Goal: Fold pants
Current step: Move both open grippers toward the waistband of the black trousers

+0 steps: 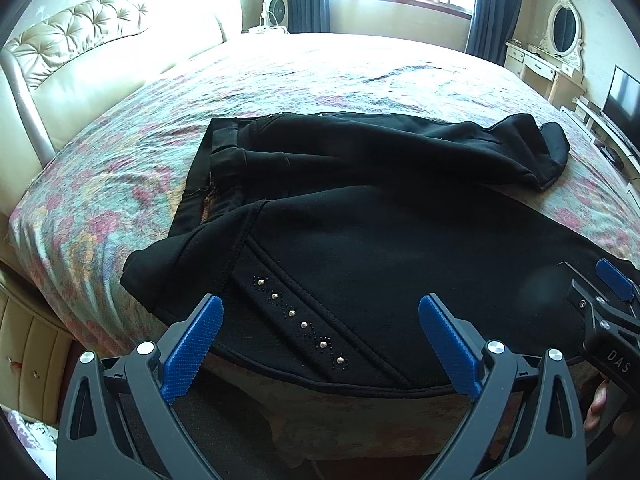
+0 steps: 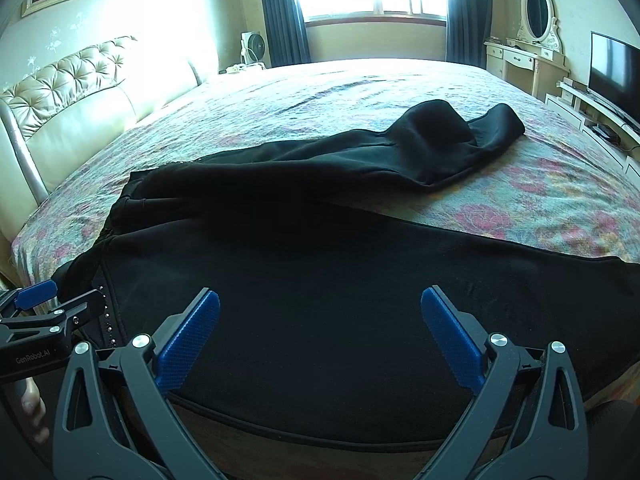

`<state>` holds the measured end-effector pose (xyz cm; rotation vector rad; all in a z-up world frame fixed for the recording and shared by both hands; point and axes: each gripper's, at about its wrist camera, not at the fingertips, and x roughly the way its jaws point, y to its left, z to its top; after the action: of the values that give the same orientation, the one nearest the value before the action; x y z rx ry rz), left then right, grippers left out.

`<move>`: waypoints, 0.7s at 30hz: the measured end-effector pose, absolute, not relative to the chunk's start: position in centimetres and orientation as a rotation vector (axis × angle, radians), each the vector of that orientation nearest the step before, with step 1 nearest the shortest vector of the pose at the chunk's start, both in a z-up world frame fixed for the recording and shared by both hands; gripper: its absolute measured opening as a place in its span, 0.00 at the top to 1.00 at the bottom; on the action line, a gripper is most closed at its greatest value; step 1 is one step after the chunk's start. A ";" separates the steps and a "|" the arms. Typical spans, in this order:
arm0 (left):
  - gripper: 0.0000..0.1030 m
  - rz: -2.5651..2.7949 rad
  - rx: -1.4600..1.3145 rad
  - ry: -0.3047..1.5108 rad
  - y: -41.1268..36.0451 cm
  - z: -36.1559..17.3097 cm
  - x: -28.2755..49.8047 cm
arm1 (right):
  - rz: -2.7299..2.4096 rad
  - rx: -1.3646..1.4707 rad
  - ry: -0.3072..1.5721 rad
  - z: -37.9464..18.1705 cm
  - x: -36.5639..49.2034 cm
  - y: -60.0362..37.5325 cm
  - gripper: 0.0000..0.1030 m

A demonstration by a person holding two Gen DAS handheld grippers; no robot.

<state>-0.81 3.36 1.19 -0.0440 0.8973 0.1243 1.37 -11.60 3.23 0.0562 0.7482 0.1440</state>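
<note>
Black pants (image 1: 360, 208) lie spread on the floral bedspread (image 1: 120, 184), waistband to the left, one leg reaching to the far right, the other along the near bed edge. A studded seam (image 1: 298, 320) runs near the front. My left gripper (image 1: 320, 340) is open and empty, hovering over the near edge by the studs. My right gripper (image 2: 320, 336) is open and empty over the near leg of the pants (image 2: 320, 280), to the right of the left one. The right gripper also shows in the left wrist view (image 1: 612, 292), and the left gripper in the right wrist view (image 2: 44, 300).
The bed has a padded headboard (image 1: 80, 40) at left. A dressing table with mirror (image 2: 532, 40) and a television (image 2: 612, 68) stand at the right. A fan (image 1: 274, 12) and a curtained window are beyond the bed. The bed's near edge (image 1: 320, 420) is below my grippers.
</note>
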 end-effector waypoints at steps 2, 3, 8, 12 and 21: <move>0.05 0.128 -0.050 0.900 3.6 1.1 -0.8 | 0.157 0.049 0.742 3.5 1.5 -10.9 0.02; 0.05 0.130 -0.050 0.901 3.7 1.1 -0.8 | 0.163 0.045 0.740 3.6 1.6 -10.6 0.02; 0.05 0.143 -0.058 0.904 4.4 1.1 -0.9 | 0.191 0.028 0.733 4.0 1.9 -9.2 0.02; 0.05 0.154 -0.068 0.909 4.9 1.0 -0.8 | 0.197 0.024 0.737 4.0 2.2 -8.8 0.02; 0.05 0.162 -0.083 0.920 5.5 0.7 -0.5 | 0.183 0.030 0.752 3.4 2.5 -9.2 0.02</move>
<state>-0.55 5.50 0.66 -0.0833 0.9196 0.1619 2.53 -9.19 3.43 0.0300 0.7518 0.1828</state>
